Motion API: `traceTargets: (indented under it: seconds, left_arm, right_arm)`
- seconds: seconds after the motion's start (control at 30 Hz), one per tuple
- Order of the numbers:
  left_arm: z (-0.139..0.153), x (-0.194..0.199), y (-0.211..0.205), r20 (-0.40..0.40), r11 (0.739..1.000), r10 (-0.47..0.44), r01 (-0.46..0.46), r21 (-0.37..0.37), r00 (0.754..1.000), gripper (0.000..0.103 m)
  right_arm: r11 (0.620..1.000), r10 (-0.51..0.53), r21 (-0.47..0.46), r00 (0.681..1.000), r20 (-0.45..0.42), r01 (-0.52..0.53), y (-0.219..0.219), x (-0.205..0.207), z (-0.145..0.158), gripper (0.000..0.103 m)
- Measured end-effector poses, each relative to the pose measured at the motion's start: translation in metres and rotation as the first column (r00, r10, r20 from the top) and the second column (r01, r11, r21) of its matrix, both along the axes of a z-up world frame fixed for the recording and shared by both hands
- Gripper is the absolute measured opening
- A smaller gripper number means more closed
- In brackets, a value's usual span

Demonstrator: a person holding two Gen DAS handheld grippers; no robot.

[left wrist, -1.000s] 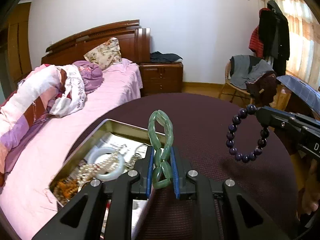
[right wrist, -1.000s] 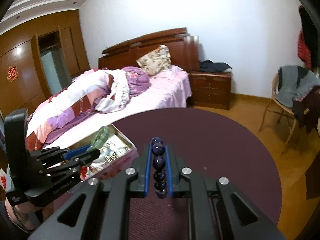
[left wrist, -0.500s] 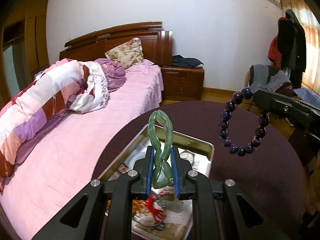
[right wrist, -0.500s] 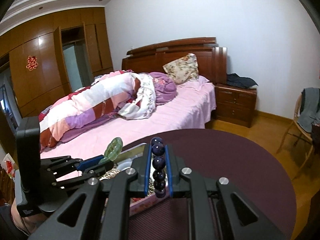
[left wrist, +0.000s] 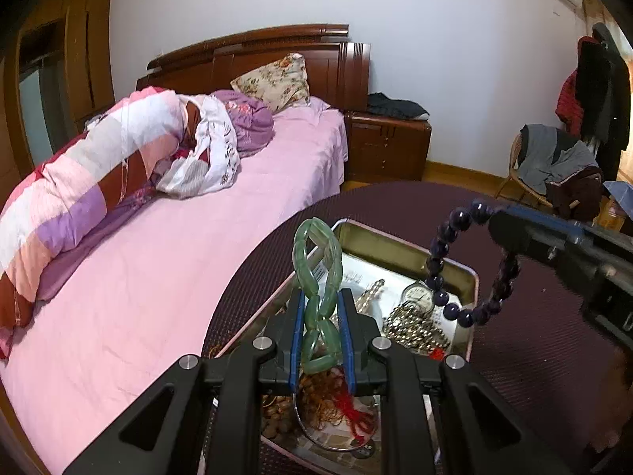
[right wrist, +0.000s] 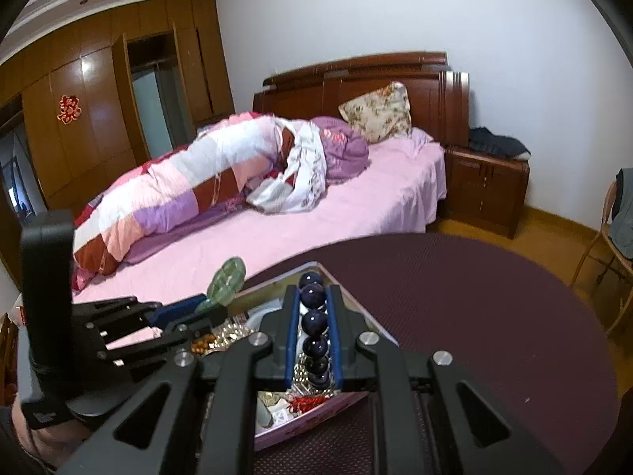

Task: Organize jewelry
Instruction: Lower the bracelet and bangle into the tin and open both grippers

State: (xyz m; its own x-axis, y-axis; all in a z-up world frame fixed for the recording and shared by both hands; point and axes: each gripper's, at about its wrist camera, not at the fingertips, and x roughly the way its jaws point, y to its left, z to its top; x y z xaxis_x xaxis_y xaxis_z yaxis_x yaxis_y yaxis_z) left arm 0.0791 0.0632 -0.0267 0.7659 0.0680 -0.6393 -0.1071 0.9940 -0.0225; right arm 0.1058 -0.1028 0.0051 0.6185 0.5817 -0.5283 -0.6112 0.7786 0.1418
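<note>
In the left wrist view, your left gripper (left wrist: 320,334) had its fingers pinched on the green stone bracelet (left wrist: 318,289), which stood up above the near end of the jewelry tin (left wrist: 399,243) on the table (left wrist: 534,356), while your right gripper (left wrist: 494,219) held the purple bead bracelet (left wrist: 447,301) hanging over the tin's right side, above a watch (left wrist: 418,296) and pale bead strands (left wrist: 415,326). In the right wrist view, your right gripper (right wrist: 313,328) showed its fingers clamped on the purple bead bracelet (right wrist: 314,322) directly over the tin (right wrist: 356,308), with the left gripper (right wrist: 205,308) carrying the green stone bracelet (right wrist: 226,281) over the tin's left edge.
</note>
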Motion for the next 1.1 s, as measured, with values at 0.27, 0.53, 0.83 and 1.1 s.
traceTargets:
  seconds: [0.27, 0.53, 0.83, 1.1]
  left_arm:
    - [-0.015, 0.009, 0.005, -0.047, 1.0, -0.002, 0.002, -0.011, 0.999, 0.017]
    - [-0.013, 0.004, 0.006, -0.034, 1.0, 0.018, -0.018, -0.011, 0.999, 0.056]
    - [0.003, -0.013, 0.01, 0.011, 0.999, 0.039, -0.038, -0.02, 0.999, 0.062]
    - [0.018, -0.028, 0.009, 0.049, 0.999, 0.037, -0.036, -0.012, 0.998, 0.062]
  right_arm:
    - [0.999, 0.025, -0.034, 0.998, -0.057, -0.027, 0.012, 0.004, -0.023, 0.017]
    - [0.999, 0.023, -0.02, 0.995, -0.096, -0.025, 0.007, 0.006, -0.03, 0.036]
    - [1.0, -0.031, -0.008, 0.996, -0.089, 0.03, -0.005, -0.004, -0.021, 0.049]
    - [0.999, -0.031, 0.013, 0.998, -0.052, 0.032, -0.008, -0.02, -0.005, 0.055]
